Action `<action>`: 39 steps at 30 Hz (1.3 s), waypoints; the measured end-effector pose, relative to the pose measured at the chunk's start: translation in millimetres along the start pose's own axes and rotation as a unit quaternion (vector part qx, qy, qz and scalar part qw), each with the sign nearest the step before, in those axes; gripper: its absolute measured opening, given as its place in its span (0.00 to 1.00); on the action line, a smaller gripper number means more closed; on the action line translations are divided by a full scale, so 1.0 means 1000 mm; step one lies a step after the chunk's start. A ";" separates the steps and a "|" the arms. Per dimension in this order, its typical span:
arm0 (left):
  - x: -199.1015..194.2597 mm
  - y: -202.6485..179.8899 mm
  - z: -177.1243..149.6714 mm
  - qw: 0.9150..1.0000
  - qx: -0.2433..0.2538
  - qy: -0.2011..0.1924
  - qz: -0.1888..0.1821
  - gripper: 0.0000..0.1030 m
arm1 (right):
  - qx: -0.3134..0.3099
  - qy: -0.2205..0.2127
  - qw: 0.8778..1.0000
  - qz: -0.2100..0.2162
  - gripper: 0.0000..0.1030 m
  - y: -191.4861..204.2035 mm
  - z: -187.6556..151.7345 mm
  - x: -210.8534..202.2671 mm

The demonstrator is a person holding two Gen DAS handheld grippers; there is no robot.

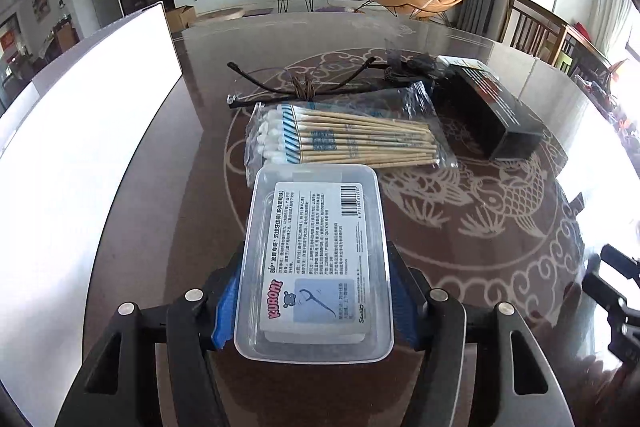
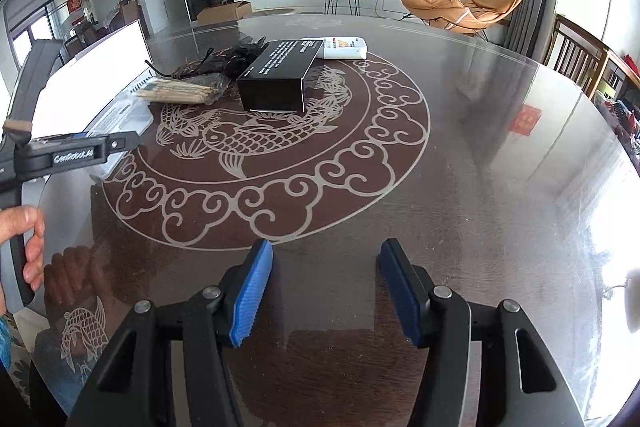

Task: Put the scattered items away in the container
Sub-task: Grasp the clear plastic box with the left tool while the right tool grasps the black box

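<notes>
My left gripper (image 1: 316, 291) is shut on a clear plastic floss-pick box (image 1: 314, 259) with a Kuromi label, held over the table. Ahead lie a bag of cotton swabs (image 1: 344, 139), dark glasses (image 1: 304, 83), a crumpled dark bag (image 1: 412, 67) and a black box (image 1: 488, 107). The white container (image 1: 72, 147) stands at the left. My right gripper (image 2: 326, 291) is open and empty above the glass table. In the right wrist view I see the black box (image 2: 280, 75), the swabs (image 2: 180, 91), a white packet (image 2: 344, 47), the white container (image 2: 92, 83) and the floss-pick box (image 2: 120, 117).
The round glass table (image 2: 460, 187) has a fish pattern. The left gripper's body and the hand (image 2: 32, 247) holding it show at the left of the right wrist view. Wooden chairs (image 2: 580, 59) stand at the far right edge.
</notes>
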State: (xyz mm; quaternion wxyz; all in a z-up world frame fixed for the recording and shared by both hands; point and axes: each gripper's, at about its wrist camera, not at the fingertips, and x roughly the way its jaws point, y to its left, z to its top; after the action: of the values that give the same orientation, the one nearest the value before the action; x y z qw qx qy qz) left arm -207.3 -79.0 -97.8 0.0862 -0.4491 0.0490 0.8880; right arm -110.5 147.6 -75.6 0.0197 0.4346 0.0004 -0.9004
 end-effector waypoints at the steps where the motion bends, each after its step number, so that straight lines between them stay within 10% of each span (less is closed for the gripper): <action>1: -0.006 0.001 -0.008 1.000 0.000 -0.004 0.001 0.60 | 0.000 0.000 1.000 0.000 0.56 0.000 0.000 0.000; 7: -0.005 0.007 -0.012 1.000 -0.010 -0.006 0.001 0.60 | -0.004 0.001 1.000 0.003 0.58 0.002 0.002 0.001; 11: -0.001 0.006 -0.006 1.000 -0.010 -0.006 -0.001 0.60 | 0.025 0.007 0.995 0.095 0.58 0.000 0.040 0.020; 20: 0.001 0.006 -0.005 1.000 -0.011 -0.006 -0.002 0.60 | -0.011 0.020 1.000 0.020 0.58 0.038 0.159 0.071; 25: 0.005 0.005 -0.001 1.000 -0.011 -0.007 -0.003 0.60 | -0.027 0.021 0.998 -0.045 0.57 0.051 0.171 0.089; 39: 0.005 0.004 0.000 1.000 -0.010 -0.007 -0.002 0.60 | 0.018 0.074 0.996 0.036 0.62 0.043 0.167 0.112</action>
State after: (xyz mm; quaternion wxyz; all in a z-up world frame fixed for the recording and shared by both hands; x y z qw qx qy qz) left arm -211.1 -82.6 -101.8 0.0837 -0.4441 0.0382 0.8912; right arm -308.8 97.4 -58.4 0.0439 0.5003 -0.0296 -0.8643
